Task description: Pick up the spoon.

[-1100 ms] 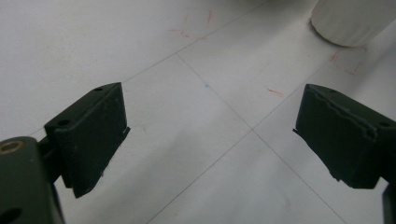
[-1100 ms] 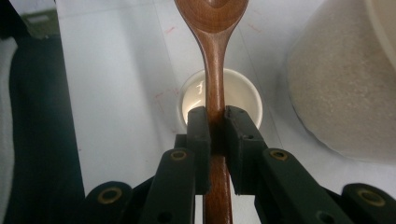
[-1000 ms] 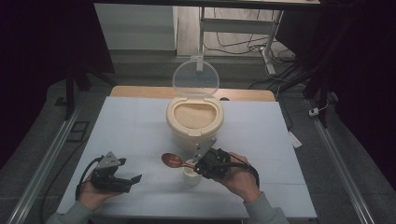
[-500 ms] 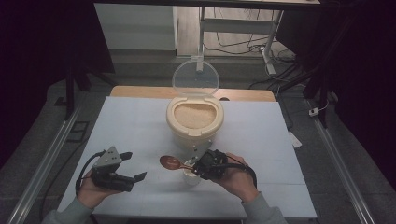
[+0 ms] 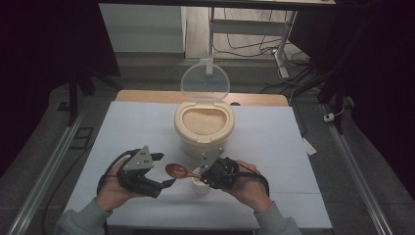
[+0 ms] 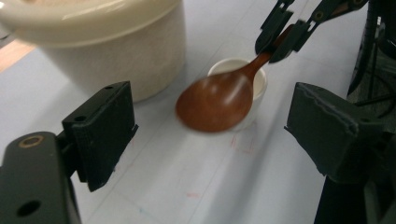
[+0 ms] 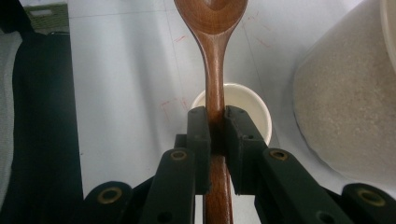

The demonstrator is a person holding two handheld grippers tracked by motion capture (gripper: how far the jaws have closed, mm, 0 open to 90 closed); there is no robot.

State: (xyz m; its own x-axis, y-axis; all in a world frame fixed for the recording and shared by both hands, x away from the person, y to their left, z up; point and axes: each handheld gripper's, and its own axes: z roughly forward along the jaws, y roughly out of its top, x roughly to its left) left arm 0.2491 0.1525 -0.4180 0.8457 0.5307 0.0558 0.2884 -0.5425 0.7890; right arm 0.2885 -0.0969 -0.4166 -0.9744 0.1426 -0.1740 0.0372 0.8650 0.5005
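My right gripper (image 5: 201,175) (image 7: 215,126) is shut on the handle of a brown wooden spoon (image 5: 176,171) (image 7: 214,56) and holds it level over a small white cup (image 5: 198,185) (image 7: 254,112). The spoon's bowl (image 6: 217,100) points left and looks empty. To the spoon's left, my left gripper (image 5: 164,170) (image 6: 212,128) is raised off the table and open. Its jaws have just been closing a little with nothing between them, and the spoon's bowl lies just beyond their tips. Behind stands a cream container (image 5: 204,122) (image 6: 116,46) full of rice, its clear lid (image 5: 205,82) upright.
The white tabletop (image 5: 274,147) has bare room to the left and right of the container. A wooden board (image 5: 142,96) runs along its far edge. Metal rails (image 5: 54,156) flank the table, and a small white tag (image 5: 309,146) hangs at the right edge.
My left gripper has risen off the table and moved right toward the spoon's bowl. The right gripper, spoon and cup have stayed where they were.
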